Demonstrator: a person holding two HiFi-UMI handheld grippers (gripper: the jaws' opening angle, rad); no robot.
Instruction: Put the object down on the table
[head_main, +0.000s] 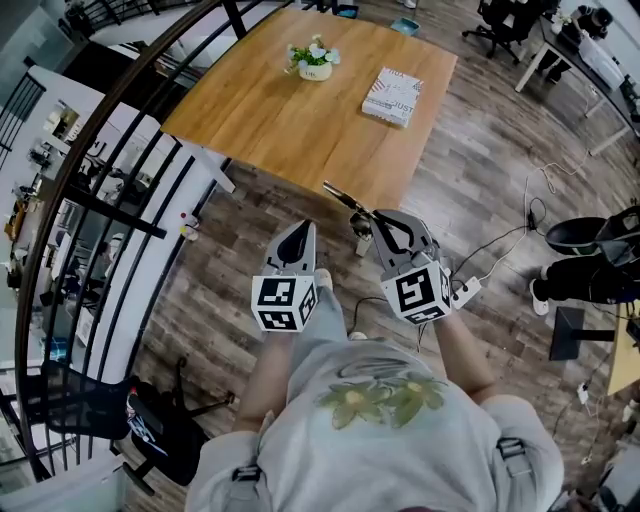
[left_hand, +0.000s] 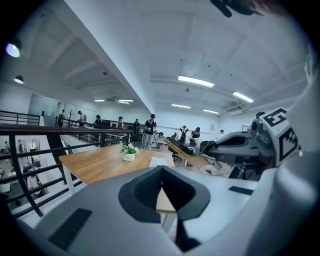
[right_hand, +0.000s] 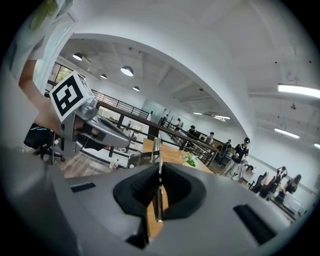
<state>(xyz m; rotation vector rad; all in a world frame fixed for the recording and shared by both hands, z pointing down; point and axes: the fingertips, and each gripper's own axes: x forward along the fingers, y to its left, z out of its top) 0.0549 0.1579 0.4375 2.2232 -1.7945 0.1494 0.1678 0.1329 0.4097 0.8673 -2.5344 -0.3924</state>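
On plank flooring (head_main: 480, 150), a wooden table (head_main: 270, 110) bears flowerpot (head_main: 314, 60) and book (head_main: 392, 97).

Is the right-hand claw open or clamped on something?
Clamped: the right gripper has its jaws pressed together on a thin silvery metal tool that sticks out ahead. What tool it is, cannot tell.

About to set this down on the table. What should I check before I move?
1. Right hand-held gripper clamped on the thin metal object: ok.
2. Left hand-held gripper shut and empty: ok.
3. Bare space on the table, away from the flower pot and book: ok.
4. Right hand-held gripper over the table: not ok, it is short of the near edge.
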